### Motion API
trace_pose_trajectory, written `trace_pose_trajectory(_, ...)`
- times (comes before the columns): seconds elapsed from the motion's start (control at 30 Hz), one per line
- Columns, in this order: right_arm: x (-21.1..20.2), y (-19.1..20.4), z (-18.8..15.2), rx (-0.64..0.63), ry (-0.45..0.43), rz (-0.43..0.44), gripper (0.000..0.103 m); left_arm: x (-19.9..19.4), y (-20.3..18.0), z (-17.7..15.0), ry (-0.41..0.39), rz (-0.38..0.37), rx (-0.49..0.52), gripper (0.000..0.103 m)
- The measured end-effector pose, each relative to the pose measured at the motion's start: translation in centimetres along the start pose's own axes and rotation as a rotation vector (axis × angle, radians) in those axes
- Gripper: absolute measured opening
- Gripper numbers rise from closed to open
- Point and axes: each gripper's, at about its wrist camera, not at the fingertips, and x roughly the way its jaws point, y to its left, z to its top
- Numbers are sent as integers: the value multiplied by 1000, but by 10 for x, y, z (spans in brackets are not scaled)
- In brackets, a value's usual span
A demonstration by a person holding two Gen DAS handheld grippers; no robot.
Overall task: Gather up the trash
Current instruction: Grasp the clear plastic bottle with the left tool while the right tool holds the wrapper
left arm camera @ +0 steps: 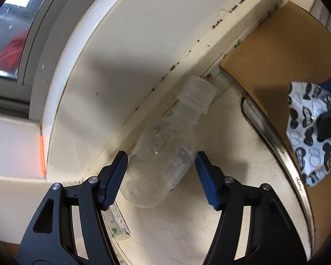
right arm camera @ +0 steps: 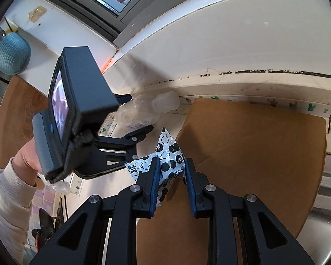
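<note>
A clear empty plastic bottle (left arm camera: 163,154) lies on its side on the cream counter against the wall. My left gripper (left arm camera: 161,174) is open, one finger on each side of the bottle's body, not squeezing it. The bottle also shows in the right wrist view (right arm camera: 143,110), beyond the left gripper (right arm camera: 134,114). My right gripper (right arm camera: 171,174) is shut on a black-and-white patterned wrapper (right arm camera: 167,154) and holds it above a brown board (right arm camera: 253,154). The wrapper also shows at the right of the left wrist view (left arm camera: 309,130).
The brown board (left arm camera: 275,50) lies beside a metal sink rim (left arm camera: 275,145). A window frame (left arm camera: 33,44) and white sill run along the back wall. A blue basket (right arm camera: 12,55) hangs at the far left. A sink basin (right arm camera: 326,227) is at the lower right.
</note>
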Motion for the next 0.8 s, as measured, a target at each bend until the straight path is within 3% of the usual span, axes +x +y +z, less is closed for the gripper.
trace_pose_trajectory(0.17,-6,4,-5,5,-7,19,22,-14,24,-21,13,-94,-123,57)
trace_pose_trajectory(0.43,-20,23,-25,-7,7,54,22,-64,35,-101,16,-147,-241,56)
trace_pose_trajectory(0.6,-27,54,-48,-57,35,71,22,-111,21,-153,3,-176,-340,55)
trace_pose_trajectory(0.8,-35,104,-93,-120,94,86,22,-171,-37,-221,-13,-210,-432,55)
